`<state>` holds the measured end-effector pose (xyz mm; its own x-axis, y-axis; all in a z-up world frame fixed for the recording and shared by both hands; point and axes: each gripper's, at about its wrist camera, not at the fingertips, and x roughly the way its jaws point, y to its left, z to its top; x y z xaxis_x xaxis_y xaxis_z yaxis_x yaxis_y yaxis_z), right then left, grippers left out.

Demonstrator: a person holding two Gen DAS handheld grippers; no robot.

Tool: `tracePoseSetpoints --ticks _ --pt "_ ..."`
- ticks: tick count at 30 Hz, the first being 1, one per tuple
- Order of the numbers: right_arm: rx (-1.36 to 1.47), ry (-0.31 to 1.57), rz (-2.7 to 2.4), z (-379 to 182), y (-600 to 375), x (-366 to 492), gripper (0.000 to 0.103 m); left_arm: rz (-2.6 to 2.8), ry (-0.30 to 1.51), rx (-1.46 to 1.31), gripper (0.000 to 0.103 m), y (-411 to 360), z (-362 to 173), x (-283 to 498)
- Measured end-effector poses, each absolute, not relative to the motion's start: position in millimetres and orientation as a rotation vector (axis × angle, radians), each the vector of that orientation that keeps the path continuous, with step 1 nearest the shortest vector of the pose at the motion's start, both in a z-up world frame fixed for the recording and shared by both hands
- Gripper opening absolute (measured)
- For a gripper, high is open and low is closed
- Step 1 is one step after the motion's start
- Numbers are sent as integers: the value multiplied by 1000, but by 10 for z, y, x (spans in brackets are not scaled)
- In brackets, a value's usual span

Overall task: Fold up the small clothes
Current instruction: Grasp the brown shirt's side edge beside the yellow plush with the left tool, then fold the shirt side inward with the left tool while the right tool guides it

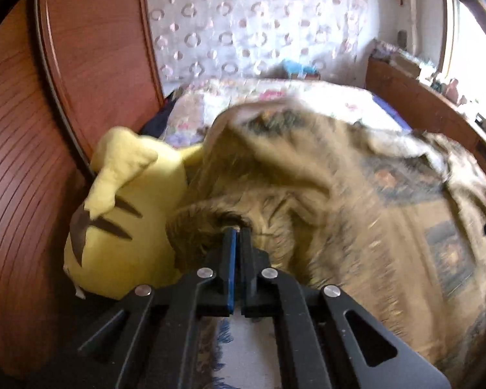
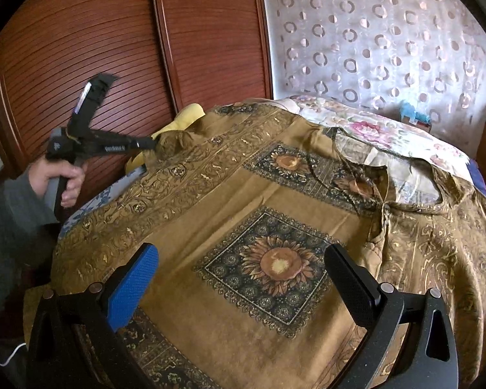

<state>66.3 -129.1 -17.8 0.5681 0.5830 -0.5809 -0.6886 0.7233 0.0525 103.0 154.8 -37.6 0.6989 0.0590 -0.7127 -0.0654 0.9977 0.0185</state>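
An ochre-brown blouse [image 2: 230, 194] with sunflower squares and scroll borders lies spread on the bed, its neckline to the right. My left gripper [image 1: 237, 231] is shut on a bunched sleeve end of the blouse [image 1: 275, 175] and holds it lifted; the cloth looks blurred there. In the right wrist view the left gripper [image 2: 154, 144] grips that fabric at the blouse's far left corner. My right gripper [image 2: 243, 256] is open and empty, hovering over the sunflower square [image 2: 277, 264] near the front of the blouse.
A yellow plush toy [image 1: 126, 207] lies at the bed's left edge against the wooden slatted wardrobe doors [image 2: 113, 48]. A floral bedspread [image 2: 382, 133] lies beyond the blouse. A patterned curtain [image 2: 372, 39] hangs behind. A wooden bed frame [image 1: 421, 107] stands at right.
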Motion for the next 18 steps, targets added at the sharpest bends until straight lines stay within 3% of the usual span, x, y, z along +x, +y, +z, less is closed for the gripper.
tracePoseSetpoints --ticks 12,18 --pt "-131 597 706 -164 -1547 672 102 -155 703 47 2 665 74 1002" --pt "-131 606 696 -242 -1576 657 102 -156 696 31 3 653 126 840"
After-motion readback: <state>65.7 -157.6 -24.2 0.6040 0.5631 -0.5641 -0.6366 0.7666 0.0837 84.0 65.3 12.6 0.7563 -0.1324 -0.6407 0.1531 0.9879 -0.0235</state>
